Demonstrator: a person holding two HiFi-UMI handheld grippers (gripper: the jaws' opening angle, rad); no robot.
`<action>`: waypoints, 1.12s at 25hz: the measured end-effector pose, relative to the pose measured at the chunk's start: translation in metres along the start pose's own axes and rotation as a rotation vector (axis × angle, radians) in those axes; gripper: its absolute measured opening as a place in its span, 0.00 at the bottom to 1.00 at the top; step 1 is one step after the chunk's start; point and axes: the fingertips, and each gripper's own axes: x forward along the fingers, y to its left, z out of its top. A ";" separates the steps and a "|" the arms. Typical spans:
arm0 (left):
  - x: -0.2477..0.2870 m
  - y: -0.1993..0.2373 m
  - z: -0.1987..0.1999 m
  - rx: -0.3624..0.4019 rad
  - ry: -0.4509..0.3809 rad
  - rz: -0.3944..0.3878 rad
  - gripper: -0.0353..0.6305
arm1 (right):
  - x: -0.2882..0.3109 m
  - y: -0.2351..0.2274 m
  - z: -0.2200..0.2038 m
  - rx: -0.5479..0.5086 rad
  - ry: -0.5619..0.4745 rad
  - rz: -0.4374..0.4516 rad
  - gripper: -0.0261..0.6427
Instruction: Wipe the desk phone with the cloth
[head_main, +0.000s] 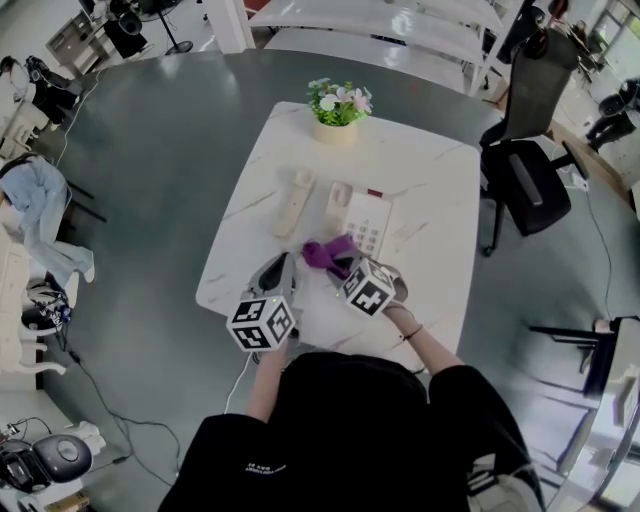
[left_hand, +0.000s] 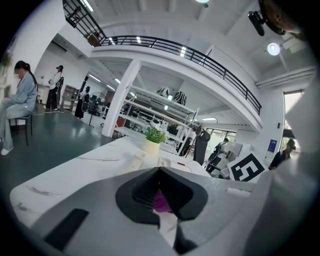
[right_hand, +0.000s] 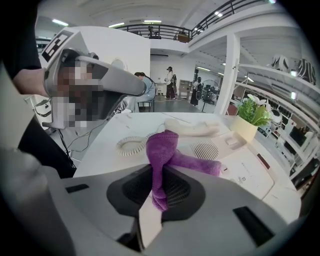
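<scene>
The desk phone (head_main: 368, 224) sits near the middle of the white desk (head_main: 440, 180), with its handset (head_main: 294, 203) off the cradle and lying just to its left. The coiled cord (right_hand: 131, 146) is curled on the desk in front of the handset. The purple cloth (right_hand: 165, 150) is bunched at the phone's near left corner. One tail trails across the casing beside the speaker grille and appears to rest on it. The right gripper (right_hand: 161, 172) is clenched on the cloth's other end, which stands up between its jaws. The left gripper (left_hand: 160, 172) hangs just left of the cloth, above the desk. Its jaw tips meet with nothing pinched between them, and the purple seen through the slot under the tips is the cloth beyond. The step in hand looks like the wipe itself, with the cloth gripped and brought to the phone. The next move probably calls for pressing the bunched cloth flat against the casing and dragging it over the keypad, with the grip tight enough that the cloth does not slip out. The free gripper could steady the base. In all there is one phone, one handset, one cord, one cloth and two grippers. Further out, one potted plant (head_main: 338, 104) stands at the far edge of the desk, and one black office chair (head_main: 528, 170) stands beside it.
</scene>
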 end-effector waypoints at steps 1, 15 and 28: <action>-0.001 0.000 0.000 0.000 -0.001 0.001 0.05 | 0.000 0.001 -0.001 0.002 0.003 0.006 0.09; -0.012 -0.002 0.012 0.032 -0.043 0.011 0.05 | -0.025 0.012 0.014 0.158 -0.111 0.114 0.09; -0.026 -0.021 0.037 0.130 -0.127 -0.038 0.05 | -0.093 -0.027 0.046 0.417 -0.518 0.048 0.09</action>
